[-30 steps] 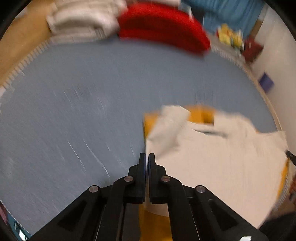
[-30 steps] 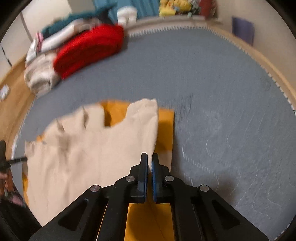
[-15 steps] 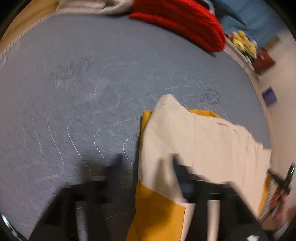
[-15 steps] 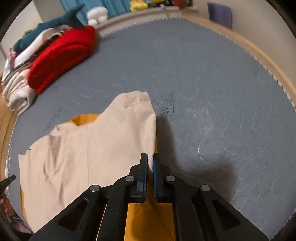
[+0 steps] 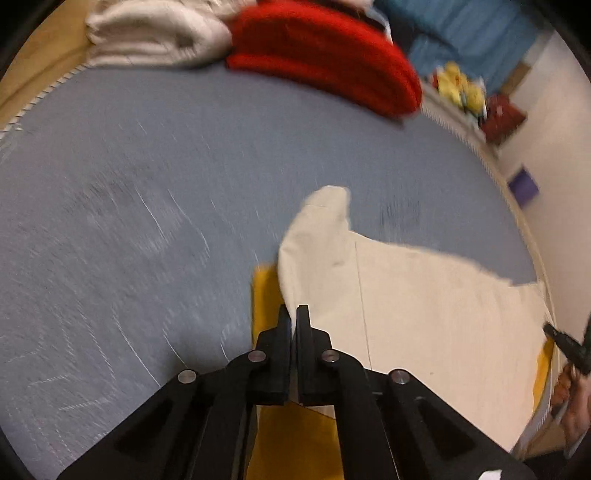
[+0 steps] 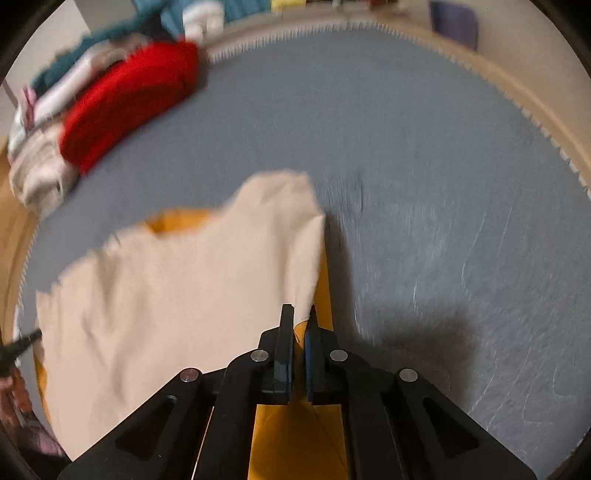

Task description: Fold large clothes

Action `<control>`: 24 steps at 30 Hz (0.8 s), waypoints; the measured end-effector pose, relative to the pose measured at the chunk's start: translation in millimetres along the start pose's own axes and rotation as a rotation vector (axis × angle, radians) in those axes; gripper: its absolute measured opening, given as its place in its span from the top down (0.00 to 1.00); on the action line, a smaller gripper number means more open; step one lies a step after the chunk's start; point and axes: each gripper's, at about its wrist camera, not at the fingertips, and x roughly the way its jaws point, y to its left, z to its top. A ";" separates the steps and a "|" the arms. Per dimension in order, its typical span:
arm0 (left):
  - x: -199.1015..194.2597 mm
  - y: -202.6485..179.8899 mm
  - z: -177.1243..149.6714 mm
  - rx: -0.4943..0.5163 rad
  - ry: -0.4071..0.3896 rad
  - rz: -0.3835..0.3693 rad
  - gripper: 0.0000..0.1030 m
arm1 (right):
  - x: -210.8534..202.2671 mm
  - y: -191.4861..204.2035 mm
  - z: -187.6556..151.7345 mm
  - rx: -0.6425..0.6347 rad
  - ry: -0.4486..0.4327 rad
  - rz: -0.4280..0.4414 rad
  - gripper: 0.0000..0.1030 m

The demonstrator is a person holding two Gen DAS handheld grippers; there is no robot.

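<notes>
Pinching the cream garment (image 5: 424, 302) at its near edge, the left gripper (image 5: 293, 314) has its jaws clenched on the cloth. The right gripper (image 6: 299, 317) likewise clamps the opposite side of that garment (image 6: 177, 295), jaws closed on the fabric. The garment is spread between them over a yellow-orange layer (image 5: 266, 291) on a grey-blue quilted mat (image 6: 424, 166). At the mat's far edge lie a red knit bundle (image 5: 325, 55) and folded white textiles (image 5: 155, 33).

A grey-blue rug (image 5: 155, 177) with a fringed edge covers a wooden floor (image 5: 33, 70); white walls (image 5: 554, 122) and blue curtains (image 5: 461, 33) stand behind.
</notes>
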 end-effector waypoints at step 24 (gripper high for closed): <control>68.7 -2.7 -15.0 0.081 0.134 0.204 0.89 | 90.1 31.1 -12.6 -0.120 0.146 -0.252 0.93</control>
